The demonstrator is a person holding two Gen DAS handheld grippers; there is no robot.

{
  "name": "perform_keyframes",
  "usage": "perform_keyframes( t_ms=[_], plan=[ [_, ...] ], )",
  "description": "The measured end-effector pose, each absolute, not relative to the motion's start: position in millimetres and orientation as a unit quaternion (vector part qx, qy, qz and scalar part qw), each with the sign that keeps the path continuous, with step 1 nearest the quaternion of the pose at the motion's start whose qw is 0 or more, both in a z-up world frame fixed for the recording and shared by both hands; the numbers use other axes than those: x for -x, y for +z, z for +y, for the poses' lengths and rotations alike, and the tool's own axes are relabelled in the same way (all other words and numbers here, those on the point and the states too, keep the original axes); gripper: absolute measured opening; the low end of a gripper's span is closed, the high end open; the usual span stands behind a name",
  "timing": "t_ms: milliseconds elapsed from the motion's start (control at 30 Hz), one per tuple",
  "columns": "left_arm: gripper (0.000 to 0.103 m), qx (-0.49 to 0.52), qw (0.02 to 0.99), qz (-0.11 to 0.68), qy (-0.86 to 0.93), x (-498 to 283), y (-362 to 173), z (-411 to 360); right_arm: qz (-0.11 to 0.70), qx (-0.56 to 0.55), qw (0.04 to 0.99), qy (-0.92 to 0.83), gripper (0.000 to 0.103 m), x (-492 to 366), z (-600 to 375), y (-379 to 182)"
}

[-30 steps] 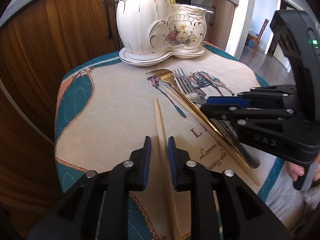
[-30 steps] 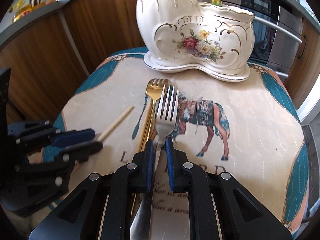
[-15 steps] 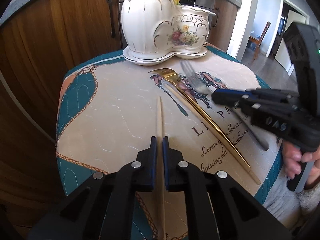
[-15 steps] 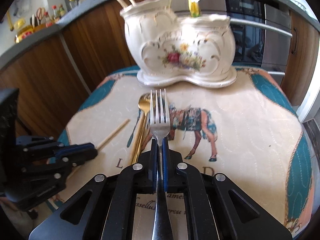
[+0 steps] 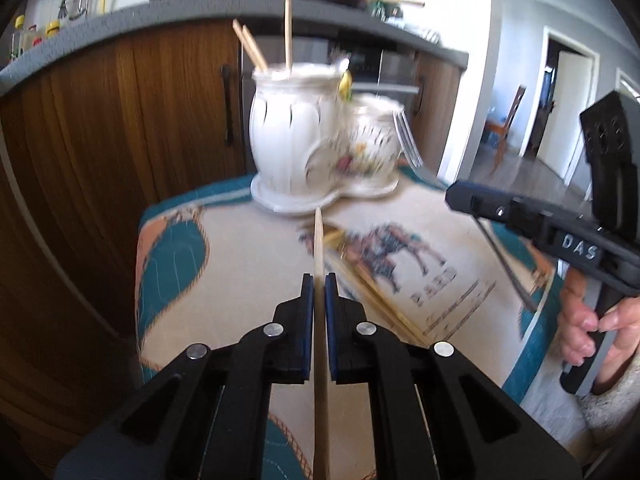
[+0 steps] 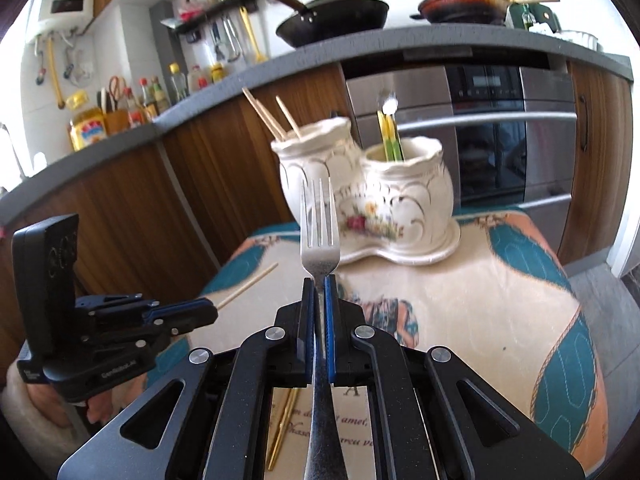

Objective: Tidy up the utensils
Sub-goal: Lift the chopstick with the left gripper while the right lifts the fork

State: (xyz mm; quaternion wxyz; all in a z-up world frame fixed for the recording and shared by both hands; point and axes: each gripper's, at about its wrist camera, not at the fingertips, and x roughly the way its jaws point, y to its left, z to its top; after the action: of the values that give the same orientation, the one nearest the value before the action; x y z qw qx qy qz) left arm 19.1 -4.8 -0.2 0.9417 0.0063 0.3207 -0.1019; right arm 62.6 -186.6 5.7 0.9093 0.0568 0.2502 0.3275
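My left gripper [image 5: 319, 280] is shut on a wooden chopstick [image 5: 318, 240] and holds it above the table, pointing at the white ceramic utensil holder [image 5: 304, 152]. My right gripper [image 6: 319, 282] is shut on a silver fork [image 6: 319, 224], tines up, lifted in front of the holder [image 6: 372, 208]. The holder's taller pot has chopsticks [image 6: 276, 120] in it; the lower pot has yellow-green handled utensils [image 6: 387, 136]. A gold utensil [image 6: 284, 428] and another chopstick [image 5: 372, 292] lie on the tablecloth. The right gripper [image 5: 460, 196] and fork [image 5: 408, 140] show in the left view, the left gripper [image 6: 212, 312] in the right view.
The table carries a cream and teal cloth [image 6: 480, 300] with a horse print. Wooden cabinets [image 5: 120, 120] and an oven [image 6: 500, 132] stand behind it. Pans [image 6: 332, 20] and bottles [image 6: 140, 100] sit on the counter above.
Both grippers have risen from the table with their loads. The chopstick and the fork are off the cloth and tilted up toward the holder.
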Motion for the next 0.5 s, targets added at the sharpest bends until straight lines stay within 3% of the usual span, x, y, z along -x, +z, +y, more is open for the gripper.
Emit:
perform_keyframes(
  t_ms=[500],
  plan=[
    [0.007, -0.087, 0.865, 0.486, -0.087, -51, -29, -15, 0.261, -0.065, 0.902, 0.337, 0.006, -66, -186, 1]
  ],
)
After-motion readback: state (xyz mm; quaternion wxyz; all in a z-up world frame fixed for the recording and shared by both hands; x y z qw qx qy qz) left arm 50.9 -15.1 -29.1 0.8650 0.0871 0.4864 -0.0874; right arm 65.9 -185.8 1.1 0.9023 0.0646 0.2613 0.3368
